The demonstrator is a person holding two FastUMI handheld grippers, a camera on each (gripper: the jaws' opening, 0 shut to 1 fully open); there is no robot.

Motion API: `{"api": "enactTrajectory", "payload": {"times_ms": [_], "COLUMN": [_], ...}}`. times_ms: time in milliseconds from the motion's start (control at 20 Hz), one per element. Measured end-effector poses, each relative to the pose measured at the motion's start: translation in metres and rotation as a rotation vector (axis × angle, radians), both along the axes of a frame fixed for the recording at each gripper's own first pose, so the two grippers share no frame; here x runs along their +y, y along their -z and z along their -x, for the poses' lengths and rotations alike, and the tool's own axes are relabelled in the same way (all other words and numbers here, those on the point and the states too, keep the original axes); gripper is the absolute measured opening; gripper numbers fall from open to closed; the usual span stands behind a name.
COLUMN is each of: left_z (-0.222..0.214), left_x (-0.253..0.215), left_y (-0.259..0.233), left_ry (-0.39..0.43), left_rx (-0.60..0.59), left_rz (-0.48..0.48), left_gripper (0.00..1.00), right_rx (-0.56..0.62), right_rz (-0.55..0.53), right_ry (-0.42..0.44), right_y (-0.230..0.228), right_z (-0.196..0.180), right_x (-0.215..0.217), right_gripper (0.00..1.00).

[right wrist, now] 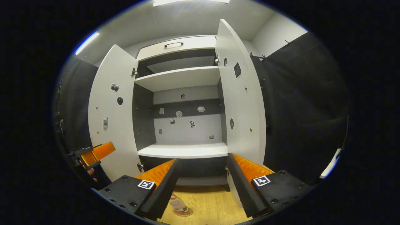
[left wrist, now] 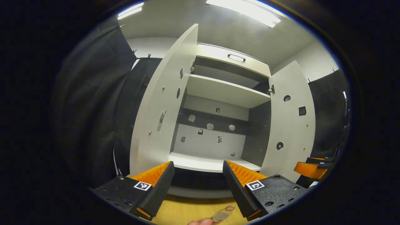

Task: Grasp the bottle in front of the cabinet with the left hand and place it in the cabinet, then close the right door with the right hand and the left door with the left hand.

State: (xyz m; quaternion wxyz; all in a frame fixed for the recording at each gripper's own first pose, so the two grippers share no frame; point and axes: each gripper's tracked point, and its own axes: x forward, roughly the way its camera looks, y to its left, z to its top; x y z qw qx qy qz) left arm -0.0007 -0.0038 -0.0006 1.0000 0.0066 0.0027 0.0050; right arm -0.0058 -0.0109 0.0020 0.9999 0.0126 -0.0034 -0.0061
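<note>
The left gripper (left wrist: 198, 184) is held wide open and empty before the tall white two-door cabinet (left wrist: 218, 93); the right gripper (right wrist: 203, 187) is likewise spread and empty; the small clear plastic bottle (right wrist: 179, 206), seemingly upright, is seen on the pale wooden floor (right wrist: 212, 203) near the cabinet; both doors are open.

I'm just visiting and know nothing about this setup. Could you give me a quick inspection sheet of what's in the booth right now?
Surface: wooden floor, cabinet standing on it.
Job's things: bottle upright on the floor before the cabinet, not yet shelved; left door and right door both open.
Clutter: small stickers on the cabinet's back wall and doors.
Grippers: left gripper open, empty; right gripper open, empty.
Cables: nothing seen.
Surroundings: black cloth wall, ceiling lights.
</note>
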Motion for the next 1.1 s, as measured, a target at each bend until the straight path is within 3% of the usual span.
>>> {"api": "enactTrajectory", "payload": {"times_ms": [350, 600, 800, 1100], "left_z": [-0.007, -0.022, -0.032, -0.026], "left_x": [-0.008, -0.054, -0.091, -0.125], "left_y": [0.001, 0.008, 0.059, 0.172], "left_ry": [0.014, 0.131, 0.216, 0.277], "left_rx": [0.005, 0.007, 0.089, 0.169], "left_rz": [0.010, 0.057, 0.083, -0.105], "left_gripper": [0.95, 0.94, 0.95, 0.95], "right_rx": [0.000, 0.013, 0.025, 0.037], "right_rz": [-0.021, -0.041, -0.022, 0.010], "right_ry": [0.007, 0.038, 0.067, 0.113], "right_y": [0.000, 0.004, 0.007, 0.007], "right_z": [0.004, 0.012, 0.022, 0.033], "right_x": [-0.007, -0.023, -0.032, -0.054], "right_gripper": [0.98, 0.98, 0.98, 0.98]}}
